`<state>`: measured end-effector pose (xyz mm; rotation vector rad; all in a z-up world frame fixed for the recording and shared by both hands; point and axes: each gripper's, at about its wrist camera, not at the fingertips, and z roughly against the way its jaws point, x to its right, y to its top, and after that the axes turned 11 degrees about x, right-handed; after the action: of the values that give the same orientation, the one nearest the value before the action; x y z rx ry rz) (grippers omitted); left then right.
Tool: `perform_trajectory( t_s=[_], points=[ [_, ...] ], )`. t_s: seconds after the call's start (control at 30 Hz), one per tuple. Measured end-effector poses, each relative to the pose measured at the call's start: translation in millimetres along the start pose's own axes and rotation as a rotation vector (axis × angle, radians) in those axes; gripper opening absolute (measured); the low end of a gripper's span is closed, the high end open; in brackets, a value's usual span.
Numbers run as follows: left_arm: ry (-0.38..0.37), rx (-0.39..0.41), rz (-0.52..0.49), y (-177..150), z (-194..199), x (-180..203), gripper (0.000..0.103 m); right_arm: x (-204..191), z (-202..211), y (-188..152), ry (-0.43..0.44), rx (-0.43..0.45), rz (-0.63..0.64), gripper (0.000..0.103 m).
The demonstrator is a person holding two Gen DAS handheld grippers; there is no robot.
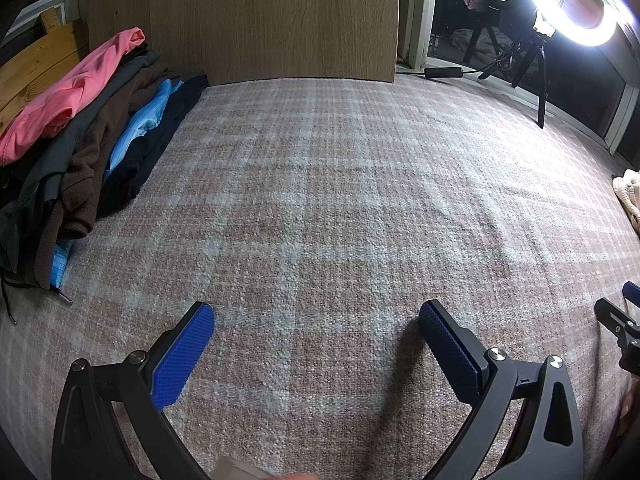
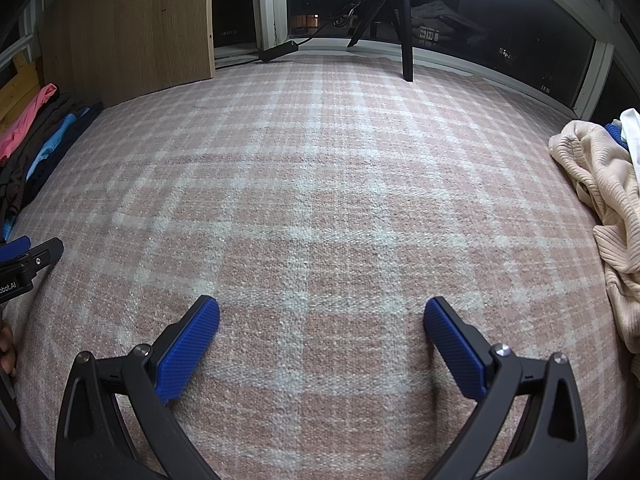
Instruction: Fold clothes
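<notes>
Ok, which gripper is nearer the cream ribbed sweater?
Right. The right gripper hangs open over the plaid blanket with the cream ribbed sweater just off to its right. The left gripper, also open, sits further left, nearer the stacked clothes.

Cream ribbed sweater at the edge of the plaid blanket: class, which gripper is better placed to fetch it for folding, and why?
Probably the right gripper: open, empty, with the cream ribbed sweater lying unfolded on its side. The left gripper, also open, sits nearer the stacked clothes.
</notes>
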<state>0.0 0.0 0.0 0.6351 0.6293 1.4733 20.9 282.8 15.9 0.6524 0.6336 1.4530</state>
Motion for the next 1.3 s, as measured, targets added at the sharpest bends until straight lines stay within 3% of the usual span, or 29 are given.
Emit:
perform_trajectory(
  t_s=[0.63, 0.8, 1.0, 1.3],
  points=[
    [-0.011, -0.030, 0.024, 4.0, 0.3, -1.3, 0.102, -1.4, -1.4, 1.9, -0.037, -0.033, -0.018, 0.103],
    [-0.069, -0.043, 0.099, 14.9, 14.0, -12.6, 0.102, -31.7, 34.6, 21.4, -0.044, -0.002, -0.024, 0.103],
    [-0.061, 0.064, 0.031, 46.2, 70.0, -16.0, 0.102, -40.2, 106.4, 49.0, -0.085, 0.086, -0.063, 0.103],
    [-0.096, 0.217, -0.069, 80.3, 140.2, -4.2, 0.102, -20.3, 169.7, 63.2, -0.160, 0.206, -0.125, 0.103]
  ],
)
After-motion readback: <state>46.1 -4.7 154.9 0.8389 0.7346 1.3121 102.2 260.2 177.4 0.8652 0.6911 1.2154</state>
